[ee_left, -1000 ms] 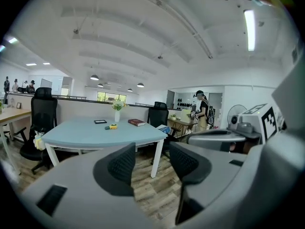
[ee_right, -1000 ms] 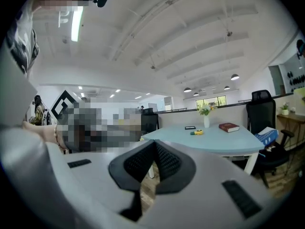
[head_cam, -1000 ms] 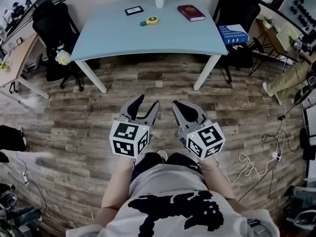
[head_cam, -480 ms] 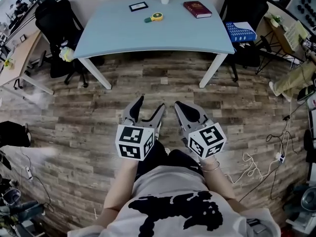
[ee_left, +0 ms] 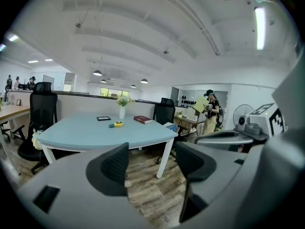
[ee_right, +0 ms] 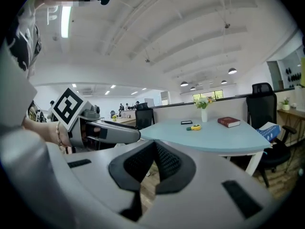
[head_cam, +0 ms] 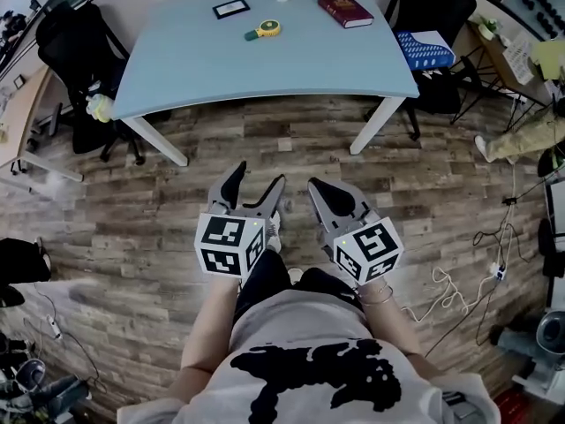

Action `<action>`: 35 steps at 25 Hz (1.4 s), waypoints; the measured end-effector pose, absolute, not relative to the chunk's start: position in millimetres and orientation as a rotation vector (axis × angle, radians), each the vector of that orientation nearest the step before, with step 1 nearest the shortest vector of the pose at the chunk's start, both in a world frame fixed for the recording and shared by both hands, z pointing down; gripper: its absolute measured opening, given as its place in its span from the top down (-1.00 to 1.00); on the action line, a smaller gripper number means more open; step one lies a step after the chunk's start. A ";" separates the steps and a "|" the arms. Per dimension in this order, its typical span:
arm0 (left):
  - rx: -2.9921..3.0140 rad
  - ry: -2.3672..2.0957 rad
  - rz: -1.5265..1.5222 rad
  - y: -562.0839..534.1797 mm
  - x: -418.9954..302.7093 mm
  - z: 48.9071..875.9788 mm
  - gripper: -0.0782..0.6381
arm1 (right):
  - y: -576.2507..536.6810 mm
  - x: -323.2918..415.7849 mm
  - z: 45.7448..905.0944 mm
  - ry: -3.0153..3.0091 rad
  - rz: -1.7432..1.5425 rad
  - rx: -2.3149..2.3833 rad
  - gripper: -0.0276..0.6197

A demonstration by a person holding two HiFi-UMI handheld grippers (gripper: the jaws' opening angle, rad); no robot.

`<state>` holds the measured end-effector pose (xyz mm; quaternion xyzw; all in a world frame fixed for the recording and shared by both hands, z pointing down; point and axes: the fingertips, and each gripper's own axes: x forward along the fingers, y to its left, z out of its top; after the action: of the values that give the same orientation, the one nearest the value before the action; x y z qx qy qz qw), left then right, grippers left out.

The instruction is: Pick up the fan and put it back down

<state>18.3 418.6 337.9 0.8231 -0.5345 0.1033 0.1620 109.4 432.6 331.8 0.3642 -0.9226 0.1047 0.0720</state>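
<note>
The left gripper point(head_cam: 258, 177) is held with jaws wide and empty, wider than a second ago. The right gripper point(head_cam: 328, 193) is kept with jaws together, also empty. The small yellow fan point(head_cam: 263, 31) is left lying near the far edge of the tabletop point(head_cam: 265, 69), which is now seen closer.
</note>
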 end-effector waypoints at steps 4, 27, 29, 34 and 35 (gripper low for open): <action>2.363 -1.500 0.307 377.5 -1.3 343.3 -0.07 | 390.0 89.0 337.1 -2.748 0.315 1.115 0.90; 2.489 -1.333 0.370 198.3 -57.1 339.3 -0.07 | 214.2 41.8 328.1 -2.649 0.313 1.349 0.90; 2.478 -1.348 0.357 195.6 -60.0 341.3 -0.07 | 209.6 40.5 333.2 -2.640 0.329 1.342 0.90; 2.459 -1.377 0.343 183.3 -69.8 344.1 -0.07 | 194.5 35.0 340.0 -2.636 0.338 1.315 0.90; 2.453 -1.385 0.344 181.2 -72.3 345.2 -0.07 | 191.6 33.5 340.9 -2.639 0.339 1.309 0.90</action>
<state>-72.3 181.2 345.2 0.8543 -0.4825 0.1198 0.1514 33.5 191.6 340.9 0.4397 -0.8865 0.1138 0.0882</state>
